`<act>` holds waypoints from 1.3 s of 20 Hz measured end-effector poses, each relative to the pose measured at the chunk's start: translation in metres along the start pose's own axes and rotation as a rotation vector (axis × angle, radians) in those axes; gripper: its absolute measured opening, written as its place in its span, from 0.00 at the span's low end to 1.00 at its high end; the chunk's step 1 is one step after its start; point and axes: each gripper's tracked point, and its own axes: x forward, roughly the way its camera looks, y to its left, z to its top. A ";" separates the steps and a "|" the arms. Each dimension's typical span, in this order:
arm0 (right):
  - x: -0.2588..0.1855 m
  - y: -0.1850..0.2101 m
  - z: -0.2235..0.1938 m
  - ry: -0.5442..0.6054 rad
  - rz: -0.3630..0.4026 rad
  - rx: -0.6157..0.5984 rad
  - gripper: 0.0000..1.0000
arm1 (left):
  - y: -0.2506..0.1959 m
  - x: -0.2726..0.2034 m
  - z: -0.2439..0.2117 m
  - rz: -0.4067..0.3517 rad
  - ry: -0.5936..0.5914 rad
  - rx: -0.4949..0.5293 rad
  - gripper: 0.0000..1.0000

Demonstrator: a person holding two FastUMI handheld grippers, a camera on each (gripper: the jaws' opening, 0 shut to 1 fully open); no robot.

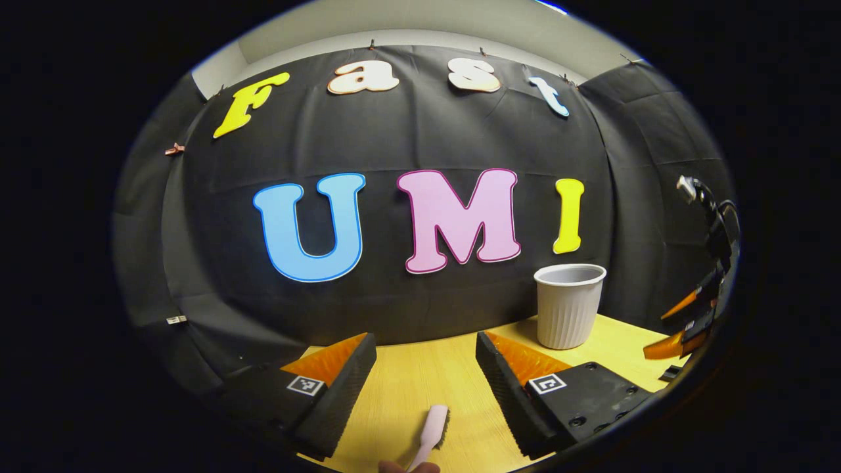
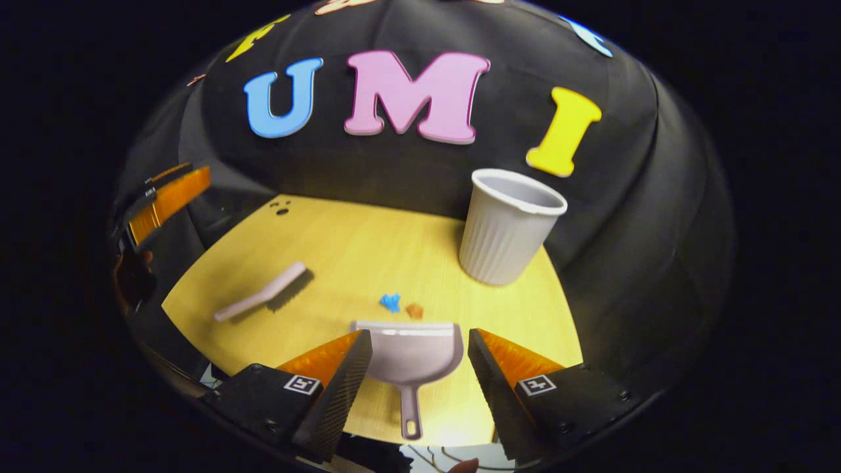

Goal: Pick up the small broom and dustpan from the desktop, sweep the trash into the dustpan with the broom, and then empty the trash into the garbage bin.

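Two grippers, left gripper (image 1: 426,378) and right gripper (image 2: 419,368), both spread wide and holding nothing, dustpan (image 2: 412,355) at lower centre between the right's fingers, broom (image 2: 263,299) left, garbage bin (image 2: 506,226) upper right on the table (image 2: 368,249).

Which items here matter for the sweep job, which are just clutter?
Job: broom, dustpan, blue scrap, brown scrap, bin, left gripper, right gripper.
Not job: dark marks on the table.

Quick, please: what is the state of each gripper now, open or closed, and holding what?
Left gripper: open, holding nothing; the broom lies on the desk below it.
Right gripper: open, holding nothing; the dustpan lies on the desk between its jaws, ungrasped.
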 end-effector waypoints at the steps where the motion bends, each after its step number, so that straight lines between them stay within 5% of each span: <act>1: 0.003 0.002 -0.016 0.043 0.010 0.011 0.93 | 0.000 0.000 -0.002 0.000 0.007 0.001 0.97; 14: 0.105 0.004 -0.140 0.378 0.018 0.006 0.87 | -0.003 -0.002 -0.024 0.014 0.057 0.013 0.97; 22: 0.136 0.015 -0.164 0.499 0.024 0.002 0.66 | 0.000 -0.002 -0.031 0.027 0.071 0.021 0.97; 23: 0.141 0.015 -0.161 0.495 0.019 0.013 0.52 | 0.000 -0.001 -0.031 0.029 0.073 0.021 0.97; 24: 0.144 0.014 -0.162 0.497 0.008 0.013 0.49 | 0.001 -0.001 -0.033 0.030 0.076 0.020 0.97; 25: 0.143 0.012 -0.160 0.496 0.003 0.014 0.32 | 0.001 -0.002 -0.034 0.031 0.080 0.019 0.97; 26: 0.142 0.012 -0.160 0.495 0.003 0.014 0.38 | 0.001 -0.001 -0.037 0.031 0.084 0.020 0.97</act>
